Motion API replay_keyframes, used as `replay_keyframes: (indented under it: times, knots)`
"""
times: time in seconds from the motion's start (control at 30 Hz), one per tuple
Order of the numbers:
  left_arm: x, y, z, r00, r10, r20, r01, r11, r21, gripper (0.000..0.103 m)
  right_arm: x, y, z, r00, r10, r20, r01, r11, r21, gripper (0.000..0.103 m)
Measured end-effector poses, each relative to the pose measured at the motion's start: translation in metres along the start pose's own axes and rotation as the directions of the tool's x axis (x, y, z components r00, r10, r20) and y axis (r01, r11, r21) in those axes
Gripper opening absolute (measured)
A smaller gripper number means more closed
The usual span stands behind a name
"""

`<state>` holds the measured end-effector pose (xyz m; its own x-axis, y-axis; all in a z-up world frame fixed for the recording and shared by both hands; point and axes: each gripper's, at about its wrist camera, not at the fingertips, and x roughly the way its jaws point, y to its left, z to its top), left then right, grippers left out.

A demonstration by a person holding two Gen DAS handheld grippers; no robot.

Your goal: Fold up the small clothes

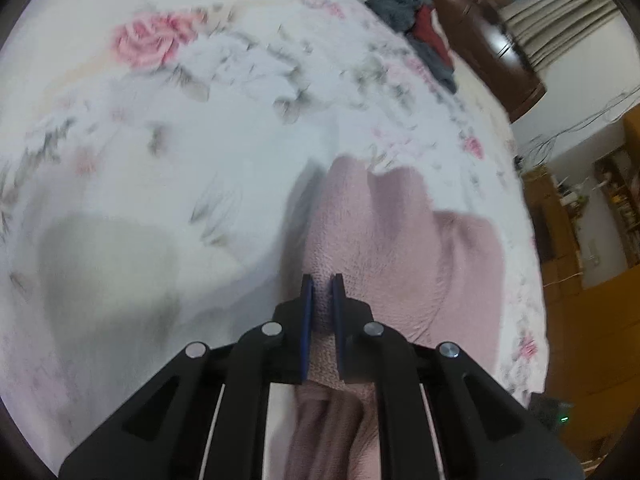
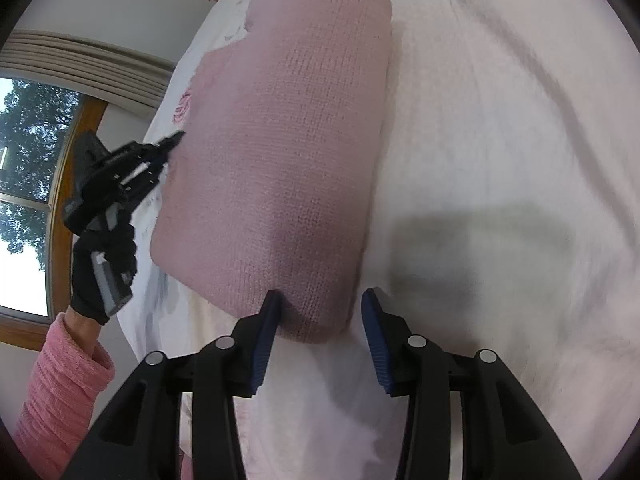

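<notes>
A pink knitted garment (image 2: 280,152) is laid on a floral bedsheet (image 2: 500,120), already doubled into a thick oblong whose long axis runs from near to far in the right wrist view. The right gripper (image 2: 318,308) is held with its blue pads well apart, straddling the near right corner of the knit; the left pad (image 2: 266,340) appears to touch the fabric, while the right pad is off the edge, over bare sheet. Nothing is clamped by it. The left gripper (image 1: 322,298) is closed on a bunched ridge of the same garment, which is seen pinched between its pads and spread beyond it to the far right. From the right wrist view, that gripper is seen at the garment's left edge, held by a gloved hand (image 2: 100,276). The near end is therefore nearer the right gripper, so the next fold would probably be carried along the long axis. A heap of dark clothes (image 1: 404,12) is left at the far side of the bed.
</notes>
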<state>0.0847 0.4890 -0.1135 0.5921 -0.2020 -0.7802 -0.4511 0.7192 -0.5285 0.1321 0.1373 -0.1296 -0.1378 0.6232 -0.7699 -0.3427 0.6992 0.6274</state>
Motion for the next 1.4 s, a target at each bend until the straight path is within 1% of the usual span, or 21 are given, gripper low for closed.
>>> replay_keyframes:
  times: [0.1, 0.23, 0.3, 0.33, 0.37, 0.43, 0.63, 0.7, 0.77, 0.87, 0.93, 1.0, 1.03, 1.1, 1.13, 1.2, 1.27, 1.3, 1.33, 1.37, 1.4]
  knots:
    - [0.005, 0.0, 0.0, 1.0, -0.015, -0.013, 0.015, 1.0, -0.01, 0.009, 0.0, -0.002, 0.001, 1.0, 0.001, -0.004, -0.001, 1.0, 0.0, 0.043]
    - [-0.008, 0.009, 0.001, 0.997, -0.08, -0.016, 0.08, 0.996, -0.048, 0.018, -0.006, -0.001, 0.002, 1.0, 0.0, 0.001, 0.0, 1.0, -0.011, 0.044]
    - [-0.017, 0.011, -0.002, 0.994, -0.111, -0.011, 0.111, 0.993, -0.035, 0.032, -0.016, 0.0, 0.004, 1.0, 0.007, 0.026, -0.007, 1.0, -0.013, 0.044]
    - [-0.021, 0.011, -0.004, 0.994, -0.113, -0.009, 0.113, 0.993, -0.029, 0.044, -0.02, 0.0, 0.006, 0.999, 0.018, 0.038, -0.017, 1.0, -0.011, 0.044]
    - [-0.027, 0.014, -0.005, 0.993, -0.116, -0.004, 0.116, 0.993, -0.017, 0.051, -0.025, -0.001, 0.008, 0.998, 0.032, 0.05, -0.032, 0.999, -0.006, 0.044]
    - [-0.03, 0.019, -0.007, 0.992, -0.124, -0.007, 0.124, 0.992, -0.016, 0.055, -0.034, -0.003, 0.014, 0.995, 0.069, 0.075, -0.07, 0.997, 0.01, 0.046]
    - [-0.015, 0.034, -0.008, 0.98, -0.191, -0.056, 0.186, 0.979, -0.085, 0.057, -0.041, -0.009, 0.034, 0.989, 0.096, 0.113, -0.102, 0.994, 0.044, 0.053]
    - [-0.005, 0.031, -0.008, 0.974, -0.214, -0.078, 0.207, 0.975, -0.083, 0.057, -0.04, -0.012, 0.042, 0.987, 0.112, 0.118, -0.119, 0.991, 0.061, 0.055]
    - [0.006, 0.024, -0.008, 0.972, -0.212, -0.106, 0.206, 0.976, -0.065, 0.058, -0.037, -0.013, 0.046, 0.984, 0.128, 0.122, -0.137, 0.988, 0.066, 0.057]
    - [0.022, 0.013, -0.006, 0.972, -0.204, -0.118, 0.201, 0.979, -0.032, 0.06, -0.029, -0.015, 0.054, 0.98, 0.162, 0.116, -0.17, 0.983, 0.066, 0.065]
    - [0.033, 0.005, -0.004, 0.963, -0.231, -0.139, 0.229, 0.973, -0.032, 0.06, -0.019, -0.017, 0.06, 0.98, 0.172, 0.102, -0.179, 0.982, 0.067, 0.072]
    - [0.043, -0.008, -0.005, 0.953, -0.252, -0.17, 0.254, 0.967, -0.012, 0.06, -0.008, -0.019, 0.066, 0.98, 0.179, 0.086, -0.185, 0.981, 0.064, 0.074]
    - [0.047, -0.013, -0.006, 0.954, -0.245, -0.175, 0.25, 0.968, 0.009, 0.061, 0.0, -0.019, 0.069, 0.979, 0.191, 0.076, -0.196, 0.978, 0.065, 0.082]
    - [0.055, -0.022, -0.01, 0.95, -0.245, -0.191, 0.256, 0.966, 0.032, 0.065, 0.014, -0.019, 0.074, 0.976, 0.207, 0.073, -0.213, 0.974, 0.077, 0.093]
    - [0.057, -0.024, -0.01, 0.951, -0.242, -0.19, 0.253, 0.967, 0.035, 0.068, 0.021, -0.019, 0.077, 0.975, 0.208, 0.074, -0.214, 0.973, 0.084, 0.094]
    - [0.06, -0.026, -0.011, 0.951, -0.243, -0.192, 0.255, 0.966, 0.04, 0.07, 0.028, -0.017, 0.082, 0.971, 0.22, 0.09, -0.228, 0.97, 0.087, 0.094]
    - [0.06, -0.025, -0.012, 0.947, -0.255, -0.195, 0.267, 0.963, 0.038, 0.068, 0.028, -0.014, 0.083, 0.972, 0.218, 0.092, -0.226, 0.97, 0.088, 0.089]
    - [0.059, -0.023, -0.012, 0.948, -0.254, -0.19, 0.265, 0.964, 0.035, 0.065, 0.025, -0.014, 0.081, 0.969, 0.227, 0.096, -0.235, 0.968, 0.084, 0.079]
    - [0.058, -0.023, -0.013, 0.95, -0.251, -0.185, 0.262, 0.964, 0.037, 0.055, 0.019, -0.014, 0.079, 0.966, 0.239, 0.099, -0.247, 0.966, 0.08, 0.068]
    - [0.056, -0.022, -0.015, 0.951, -0.258, -0.172, 0.268, 0.963, 0.036, 0.048, 0.015, -0.013, 0.077, 0.962, 0.252, 0.102, -0.26, 0.963, 0.077, 0.063]
    - [0.052, -0.024, -0.019, 0.951, -0.273, -0.147, 0.28, 0.96, 0.027, 0.046, 0.006, -0.011, 0.074, 0.958, 0.269, 0.102, -0.276, 0.959, 0.067, 0.055]
